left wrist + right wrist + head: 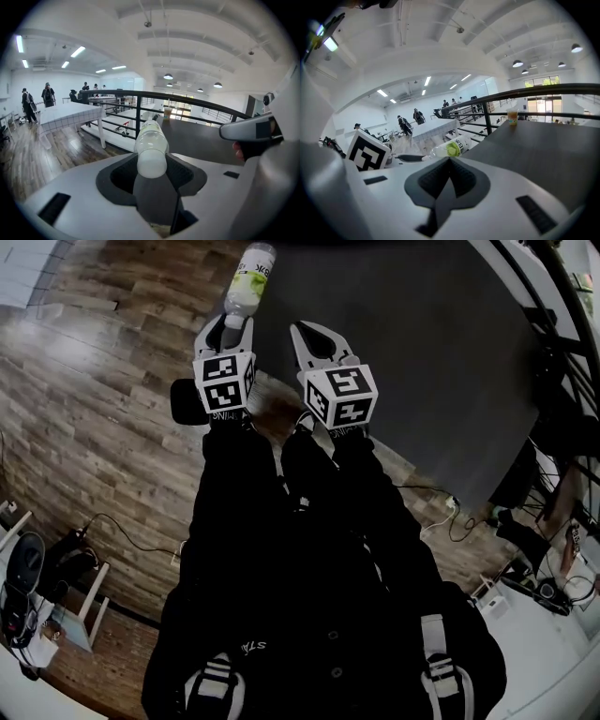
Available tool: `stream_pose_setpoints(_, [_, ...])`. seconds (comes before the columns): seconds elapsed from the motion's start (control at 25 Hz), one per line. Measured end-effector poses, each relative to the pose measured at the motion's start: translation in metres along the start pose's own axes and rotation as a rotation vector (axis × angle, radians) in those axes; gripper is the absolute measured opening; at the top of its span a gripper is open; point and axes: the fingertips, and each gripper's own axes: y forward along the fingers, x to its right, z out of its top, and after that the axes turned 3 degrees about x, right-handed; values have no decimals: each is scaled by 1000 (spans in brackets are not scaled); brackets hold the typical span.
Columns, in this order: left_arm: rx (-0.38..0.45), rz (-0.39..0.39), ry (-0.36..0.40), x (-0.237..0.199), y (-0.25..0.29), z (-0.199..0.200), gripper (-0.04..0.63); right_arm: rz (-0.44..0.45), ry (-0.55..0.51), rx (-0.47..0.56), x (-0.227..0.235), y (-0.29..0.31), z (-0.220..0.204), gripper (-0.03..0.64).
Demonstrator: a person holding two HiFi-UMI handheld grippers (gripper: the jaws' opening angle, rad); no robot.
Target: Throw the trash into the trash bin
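Observation:
My left gripper [230, 329] is shut on a clear plastic bottle [249, 277] with a green and white label, held out ahead over the wood floor beside a dark table. In the left gripper view the bottle [151, 147] sticks out from between the jaws, base toward the camera. Just right of it, my right gripper [314, 334] is shut with nothing in it, and in its own view the jaws [449, 161] meet in a closed seam. The right gripper view also shows the bottle [452, 148] lying sideways at centre left. No trash bin is in view.
A large dark grey table [412, 343] lies ahead to the right, with a cup of drink [512, 116] at its far edge by a black railing [140, 110]. A tiled counter [70, 117] and several people [28, 105] stand off to the left. Cables and chairs lie behind me.

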Motion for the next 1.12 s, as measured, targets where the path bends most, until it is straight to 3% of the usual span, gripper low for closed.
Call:
stream_pose_setpoints(0.56, [-2, 168, -127, -119, -78, -54, 189, 184, -88, -95, -126, 65, -37, 15])
stream_pose_setpoints(0.92, [-58, 272, -229, -191, -128, -122, 189, 300, -137, -174, -210, 102, -80, 14])
stream_pose_setpoints(1.12, [-117, 323, -290, -223, -145, -182, 189, 358, -161, -252, -245, 127, -127, 15])
